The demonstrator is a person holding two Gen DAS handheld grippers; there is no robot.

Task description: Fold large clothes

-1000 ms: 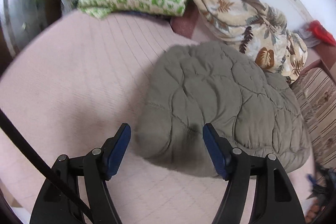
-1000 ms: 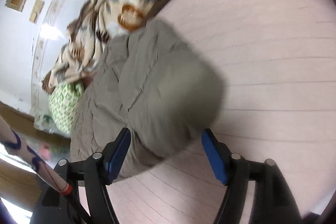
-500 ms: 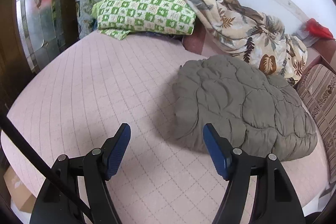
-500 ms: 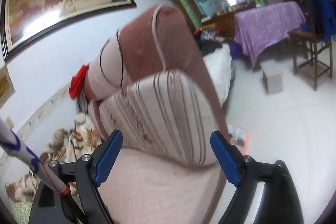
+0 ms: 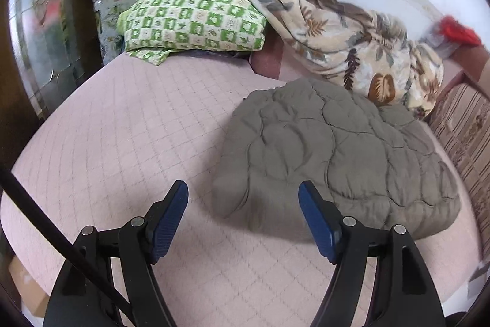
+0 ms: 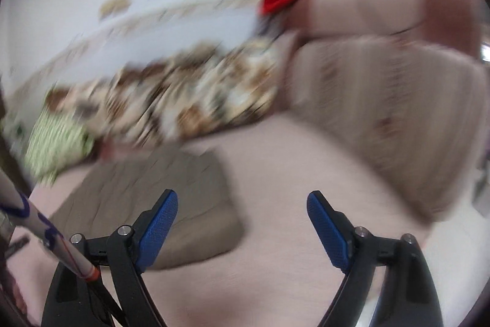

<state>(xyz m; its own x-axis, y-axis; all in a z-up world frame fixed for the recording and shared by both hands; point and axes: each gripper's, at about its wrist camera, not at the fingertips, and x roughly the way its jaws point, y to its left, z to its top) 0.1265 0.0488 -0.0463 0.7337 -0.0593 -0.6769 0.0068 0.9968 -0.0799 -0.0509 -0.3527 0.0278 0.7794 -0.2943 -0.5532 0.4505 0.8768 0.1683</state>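
Pink quilted mattress cover, diamond-stitched, flat and smooth, covers the bed. No containers in view except what looks like a cardboard box corner at the lower left edge of the left wrist view, contents not visible.

Grey-brown quilted garment, puffy, stitched in rounded lobes, lies folded into a thick bundle on the right half of the bed. Its far edge touches a floral fleece blanket, beige with brown leaf prints, heaped loosely along the wall. Green-and-white checked pillow, soft and rectangular, sits at the far left of the bed; the blanket's end drapes over it. Striped beige cushion runs along the bed's right side. Something red, blurred, near the wall.

Left gripper: blue ribbed pads spread wide, nothing between them. It hangs over the mattress cover; the garment's near left corner shows just beyond the gap, nearer the right finger, not touched.

Right gripper: view is motion-blurred. Jaws have just been closing somewhat yet stand wide apart, empty. The garment lies ahead and to the left, behind the left pad; bare mattress cover shows between the pads.
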